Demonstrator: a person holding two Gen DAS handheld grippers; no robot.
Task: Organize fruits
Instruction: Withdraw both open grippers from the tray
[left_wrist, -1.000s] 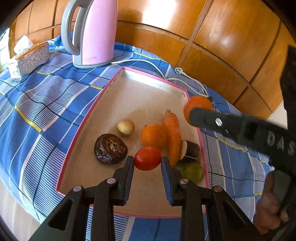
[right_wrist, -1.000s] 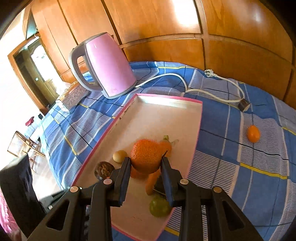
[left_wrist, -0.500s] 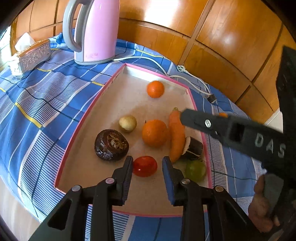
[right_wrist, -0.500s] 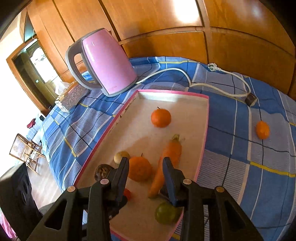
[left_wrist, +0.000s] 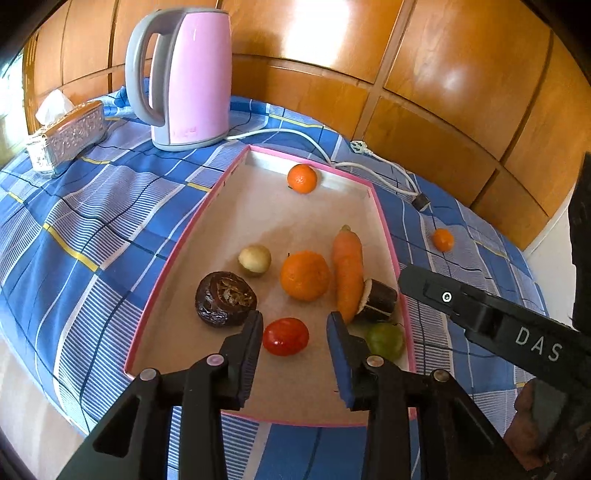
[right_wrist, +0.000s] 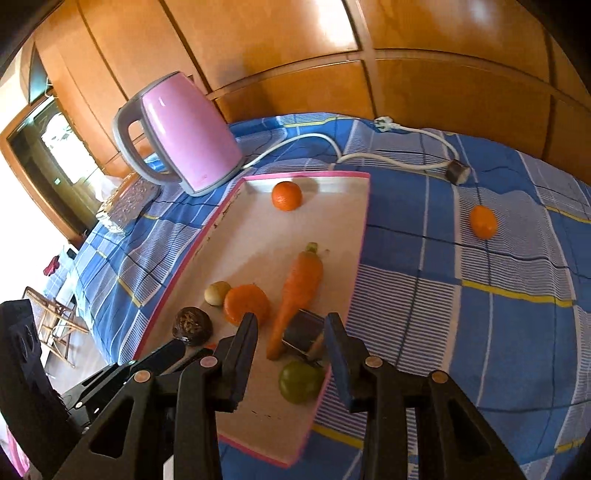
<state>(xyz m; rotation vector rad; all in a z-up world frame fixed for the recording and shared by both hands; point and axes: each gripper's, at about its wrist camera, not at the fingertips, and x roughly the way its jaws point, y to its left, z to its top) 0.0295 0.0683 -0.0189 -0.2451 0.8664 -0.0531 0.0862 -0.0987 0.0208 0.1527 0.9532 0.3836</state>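
A pink-rimmed tray (left_wrist: 207, 206) holds a red tomato (left_wrist: 285, 336), a large orange (left_wrist: 304, 275), a carrot (left_wrist: 348, 267), a green fruit (left_wrist: 384, 340), a dark round fruit (left_wrist: 225, 299), a small pale fruit (left_wrist: 254, 260), an eggplant piece (left_wrist: 378, 300) and a small orange (left_wrist: 302, 178) at the far end. Another small orange (right_wrist: 483, 221) lies on the cloth right of the tray (right_wrist: 364, 221). My left gripper (left_wrist: 294, 334) is open, its fingers either side of the tomato. My right gripper (right_wrist: 290, 334) is open and empty above the tray's near right part.
A pink kettle (left_wrist: 184, 74) stands behind the tray, its white cord (left_wrist: 369, 162) trailing right to a plug. A silver tissue box (left_wrist: 66, 136) sits far left. Wood panelling backs the blue checked tablecloth (left_wrist: 74, 221).
My right gripper has opened and let go of the small orange, which rolled to the tray's far end. The right gripper drew back. My left gripper stays open over the tomato.
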